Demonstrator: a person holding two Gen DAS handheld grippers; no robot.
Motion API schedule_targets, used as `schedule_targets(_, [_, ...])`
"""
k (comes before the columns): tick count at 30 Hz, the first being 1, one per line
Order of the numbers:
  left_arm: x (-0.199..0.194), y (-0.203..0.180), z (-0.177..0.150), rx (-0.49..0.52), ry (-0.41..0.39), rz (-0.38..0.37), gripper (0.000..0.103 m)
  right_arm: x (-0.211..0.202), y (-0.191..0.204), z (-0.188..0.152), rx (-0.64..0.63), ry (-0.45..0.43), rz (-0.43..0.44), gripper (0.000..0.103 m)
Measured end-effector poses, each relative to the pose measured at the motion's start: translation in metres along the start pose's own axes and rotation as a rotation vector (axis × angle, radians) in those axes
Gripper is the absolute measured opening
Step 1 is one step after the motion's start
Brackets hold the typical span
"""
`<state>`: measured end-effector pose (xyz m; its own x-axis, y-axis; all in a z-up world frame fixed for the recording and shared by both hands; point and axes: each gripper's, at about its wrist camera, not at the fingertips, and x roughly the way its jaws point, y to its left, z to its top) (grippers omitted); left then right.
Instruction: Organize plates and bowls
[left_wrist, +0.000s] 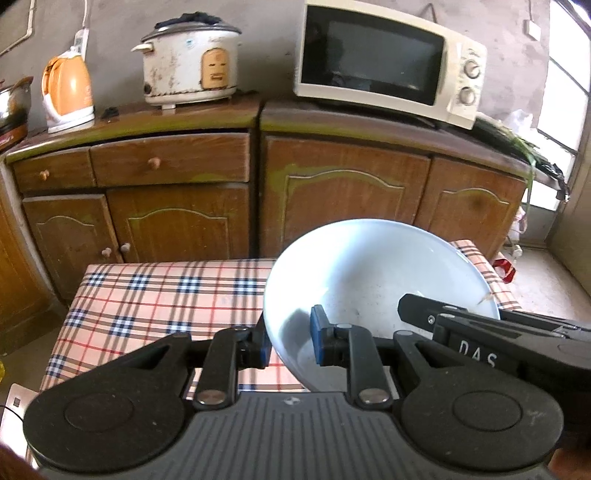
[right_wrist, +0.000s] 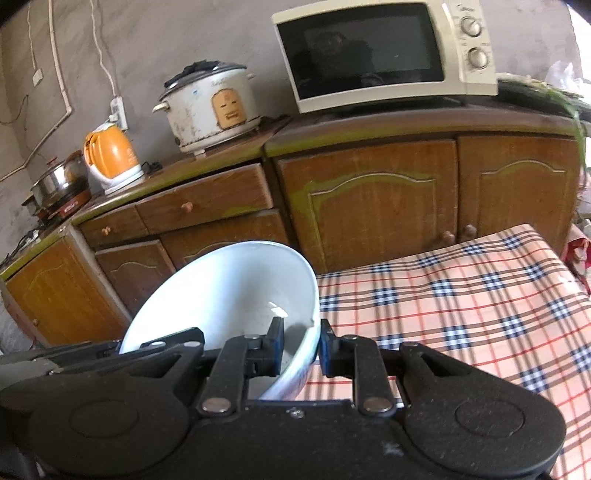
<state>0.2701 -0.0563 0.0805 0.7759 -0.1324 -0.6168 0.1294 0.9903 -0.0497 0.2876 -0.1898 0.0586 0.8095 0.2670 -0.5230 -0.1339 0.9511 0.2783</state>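
A large white bowl (left_wrist: 369, 266) hangs tilted above the plaid-covered table (left_wrist: 147, 295), held from two sides. My left gripper (left_wrist: 290, 343) is shut on the bowl's left rim, one blue pad inside the wall and one outside. In the right wrist view the same white bowl (right_wrist: 229, 284) has my right gripper (right_wrist: 301, 345) shut on its right rim above the table (right_wrist: 461, 295). Each view also shows the other tool: the right gripper's black body (left_wrist: 461, 325) reaches in from the right, and the left gripper's body (right_wrist: 110, 350) from the left.
Behind the table stands a wooden cabinet (left_wrist: 177, 162) with drawers and doors. On its top are a cream microwave (left_wrist: 388, 62), a white rice cooker (left_wrist: 188, 62), an orange kettle (left_wrist: 66, 92) and a steel pot (right_wrist: 59, 181). A bright window (left_wrist: 561, 92) is at the right.
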Motion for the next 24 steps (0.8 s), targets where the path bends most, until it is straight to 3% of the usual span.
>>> schedule_targets(24, [-0.018, -0.058, -0.008, 0.053, -0.019, -0.058, 0.021, -0.053, -0.057, 0.001, 0.037, -0.048, -0.057, 0.025])
